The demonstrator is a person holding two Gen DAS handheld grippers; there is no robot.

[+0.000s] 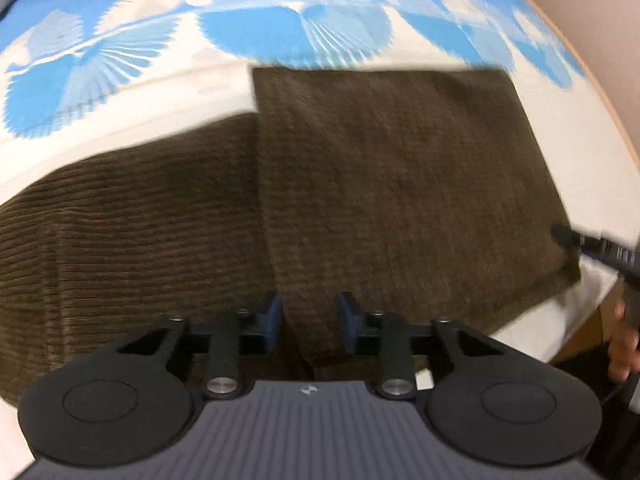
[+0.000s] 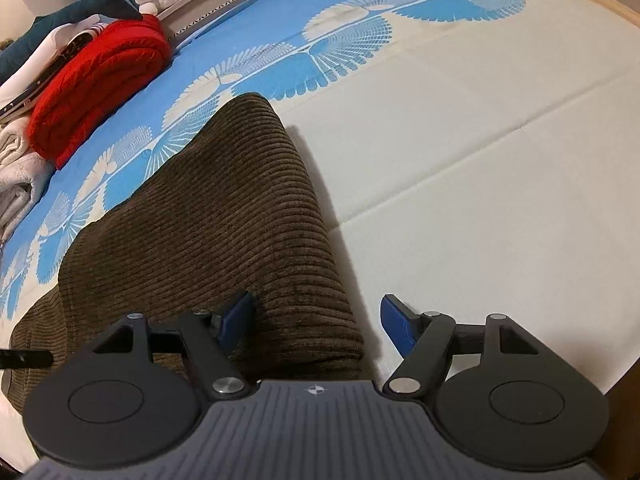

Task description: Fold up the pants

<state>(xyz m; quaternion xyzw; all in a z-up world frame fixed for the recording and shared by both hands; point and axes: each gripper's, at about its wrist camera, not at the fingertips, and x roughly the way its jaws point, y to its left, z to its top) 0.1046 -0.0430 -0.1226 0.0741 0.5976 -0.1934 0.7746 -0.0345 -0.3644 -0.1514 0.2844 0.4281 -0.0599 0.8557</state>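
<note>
Brown corduroy pants [image 1: 360, 184] lie folded on a bed sheet [image 1: 80, 136] printed with blue and white fans, near its front edge. The left gripper [image 1: 310, 322] straddles a ridge of the cloth at the near edge; whether its blue pads pinch it cannot be told. The right gripper [image 2: 316, 322] stands released, jaws spread over the fold's near right corner, one fingertip [image 2: 240, 316] on cloth, the other [image 2: 394, 320] over bare sheet.
</note>
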